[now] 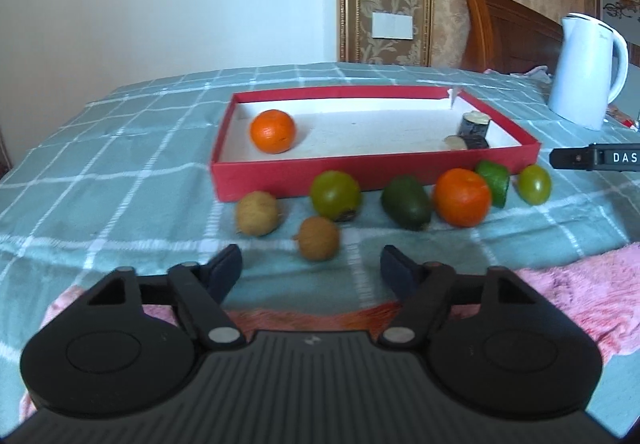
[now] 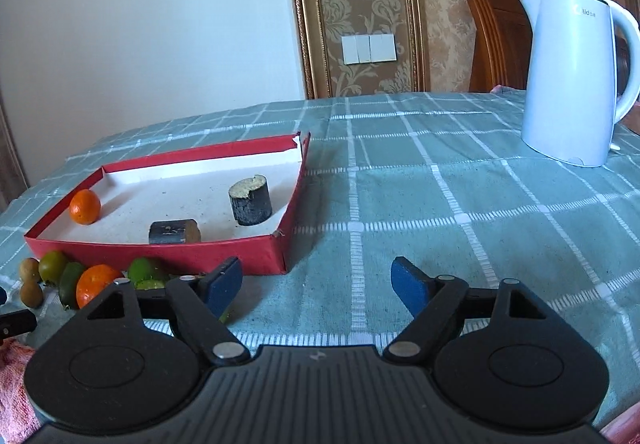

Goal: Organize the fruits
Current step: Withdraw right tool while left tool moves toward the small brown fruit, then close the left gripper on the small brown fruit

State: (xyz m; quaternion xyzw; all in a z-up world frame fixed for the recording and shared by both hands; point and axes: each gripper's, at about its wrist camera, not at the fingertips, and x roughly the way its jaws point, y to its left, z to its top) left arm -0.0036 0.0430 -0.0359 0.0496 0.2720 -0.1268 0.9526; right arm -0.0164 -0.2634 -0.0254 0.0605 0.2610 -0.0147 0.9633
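Fruits (image 1: 462,197) crowd red box (image 1: 372,173) front wall — kettle (image 2: 576,75) well apart.

Checked tablecloth (image 1: 120,163) bears red tray (image 1: 360,175), fruits (image 1: 462,197), kettle (image 1: 584,71).

I see one orange (image 1: 272,131) lying in the red tray (image 1: 360,173), while a second orange (image 1: 462,197) and green fruits (image 1: 335,194) sit just outside its front wall.
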